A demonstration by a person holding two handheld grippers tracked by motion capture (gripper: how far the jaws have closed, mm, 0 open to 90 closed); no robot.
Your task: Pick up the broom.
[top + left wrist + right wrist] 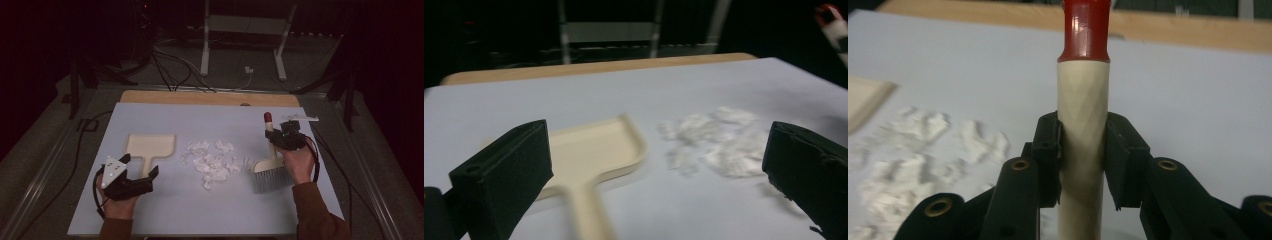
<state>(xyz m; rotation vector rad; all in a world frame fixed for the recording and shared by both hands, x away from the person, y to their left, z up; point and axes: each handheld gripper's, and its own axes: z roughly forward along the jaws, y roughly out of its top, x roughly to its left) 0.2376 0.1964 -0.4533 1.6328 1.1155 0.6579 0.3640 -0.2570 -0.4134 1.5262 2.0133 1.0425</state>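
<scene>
Brush (270, 170) is sitting clamped in the right gripper (286, 138), whose two black jaws are pressing on either side of its pale handle (1083, 130), as the right gripper view is showing up close. Its red tip (1086, 30) is pointing away from that gripper, toward the far edge of the table, while its grey bristles (270, 180) are hanging below the right hand (298, 162), on the near side of the gripper, close over the table top. Whether the bristles are touching the surface is hard to tell.

Just to the left of the brush, a heap of white paper scraps (212, 162) is lying loose on the light blue table (200, 215), between the two grippers. Beyond the scraps, nearer the left gripper (135, 172), a cream dustpan (150, 147) is resting flat on the table, its handle (148, 167) pointing back toward that gripper.

In the left gripper view the black jaws are standing wide apart with nothing between the pads; the dustpan (596, 150) is lying ahead of them, its handle running down between the jaws, and the scraps (716, 142) are sitting ahead toward the other jaw. The left hand (119, 202) is holding its gripper near the dustpan's handle, with the jaw tips not closing on it.
</scene>
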